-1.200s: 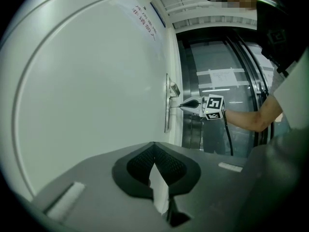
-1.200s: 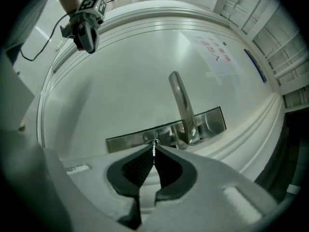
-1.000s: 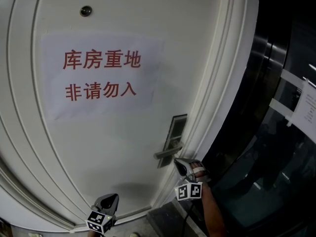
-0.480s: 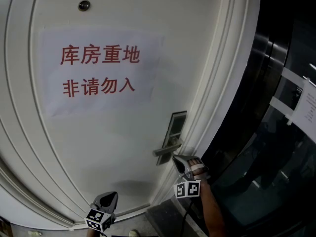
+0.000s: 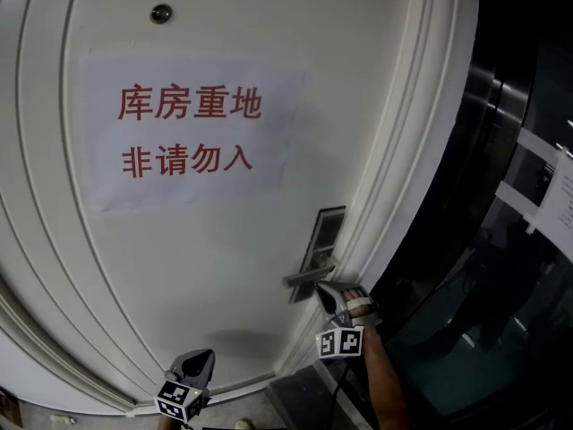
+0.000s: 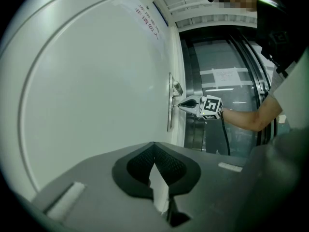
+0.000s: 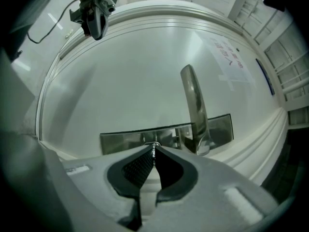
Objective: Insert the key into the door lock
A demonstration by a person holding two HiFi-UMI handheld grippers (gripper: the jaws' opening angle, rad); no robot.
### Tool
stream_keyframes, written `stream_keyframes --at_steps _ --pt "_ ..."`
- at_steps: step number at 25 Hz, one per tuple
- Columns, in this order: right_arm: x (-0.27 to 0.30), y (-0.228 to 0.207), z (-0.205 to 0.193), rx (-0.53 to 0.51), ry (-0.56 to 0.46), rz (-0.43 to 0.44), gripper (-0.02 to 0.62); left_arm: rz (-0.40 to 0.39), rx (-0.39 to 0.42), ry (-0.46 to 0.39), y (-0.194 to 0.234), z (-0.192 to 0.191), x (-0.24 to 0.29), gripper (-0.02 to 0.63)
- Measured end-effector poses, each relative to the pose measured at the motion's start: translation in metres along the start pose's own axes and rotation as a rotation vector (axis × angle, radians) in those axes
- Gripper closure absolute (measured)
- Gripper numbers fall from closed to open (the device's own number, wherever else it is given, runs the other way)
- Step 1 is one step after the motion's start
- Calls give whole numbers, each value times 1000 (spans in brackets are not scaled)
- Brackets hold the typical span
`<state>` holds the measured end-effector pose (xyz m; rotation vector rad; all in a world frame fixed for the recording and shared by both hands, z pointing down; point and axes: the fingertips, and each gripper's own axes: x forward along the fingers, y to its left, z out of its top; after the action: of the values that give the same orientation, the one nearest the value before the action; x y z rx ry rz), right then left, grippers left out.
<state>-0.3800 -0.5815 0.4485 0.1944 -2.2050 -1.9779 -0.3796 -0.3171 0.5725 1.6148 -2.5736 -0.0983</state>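
The white door (image 5: 206,258) carries a metal lock plate (image 5: 326,234) with a lever handle (image 5: 310,279). My right gripper (image 5: 322,295) sits just under the handle, pointing at the door. In the right gripper view the right gripper (image 7: 153,148) is shut on a thin metal key (image 7: 154,149). The key's tip meets the keyhole (image 7: 153,139) in the lock plate (image 7: 120,140), left of the handle (image 7: 195,105); how deep it sits is hidden. My left gripper (image 5: 199,363) hangs low and left, away from the lock. The left gripper (image 6: 155,147) is shut with nothing in it.
A paper sign (image 5: 192,133) with red characters is taped on the door, below a peephole (image 5: 161,12). The moulded door frame (image 5: 403,150) runs right of the lock. Beyond it stand dark metal doors (image 5: 510,240) with taped paper notices (image 5: 557,191).
The head view has drifted slightly. Both grippers keep their places, the right one still at the lock under the handle.
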Motion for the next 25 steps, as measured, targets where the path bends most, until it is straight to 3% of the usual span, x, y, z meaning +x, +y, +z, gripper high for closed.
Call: stream_keyframes --at_steps 25 --pt "13 0 1 -14 5 -27 581 37 5 -5 7 4 -6 604"
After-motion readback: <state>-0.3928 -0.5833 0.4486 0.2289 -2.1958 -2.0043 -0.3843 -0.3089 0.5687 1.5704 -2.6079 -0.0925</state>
